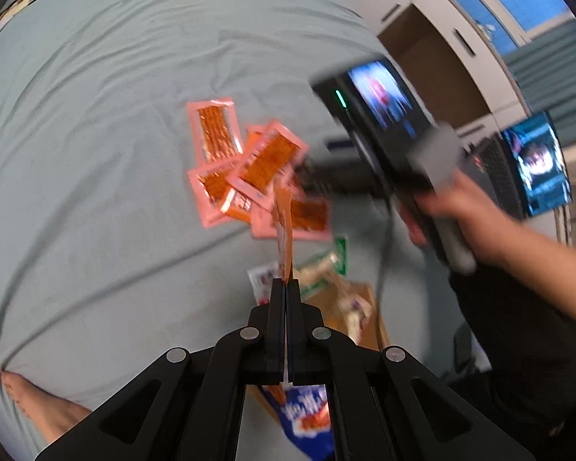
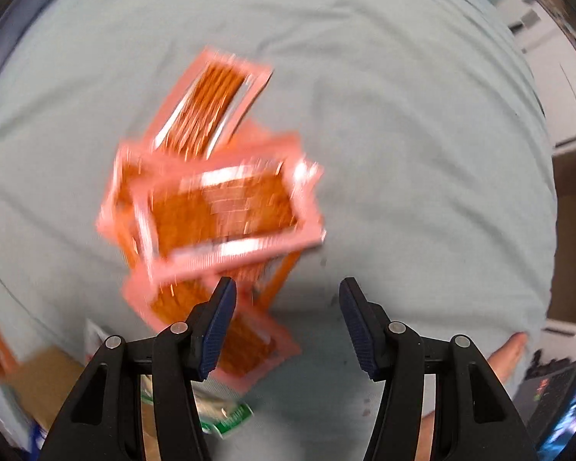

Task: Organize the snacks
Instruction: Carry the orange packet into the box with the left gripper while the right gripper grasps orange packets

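Several pink packets of orange snack sticks (image 1: 249, 169) lie in a loose pile on a pale green sheet (image 1: 96, 153). My left gripper (image 1: 287, 282) is shut on one pink packet (image 1: 284, 230), held edge-on above the sheet. My right gripper (image 2: 288, 296) is open and empty, just right of the pile (image 2: 219, 207); it shows blurred in the left wrist view (image 1: 311, 176). The top packet of the pile is blurred.
A brown cardboard box (image 1: 364, 307) with green-and-white snack packs (image 1: 322, 265) sits near the pile. A blue snack bag (image 1: 307, 418) lies under my left gripper. Bare feet (image 1: 30, 403) rest on the sheet. A laptop (image 1: 537, 169) and cabinets stand at the right.
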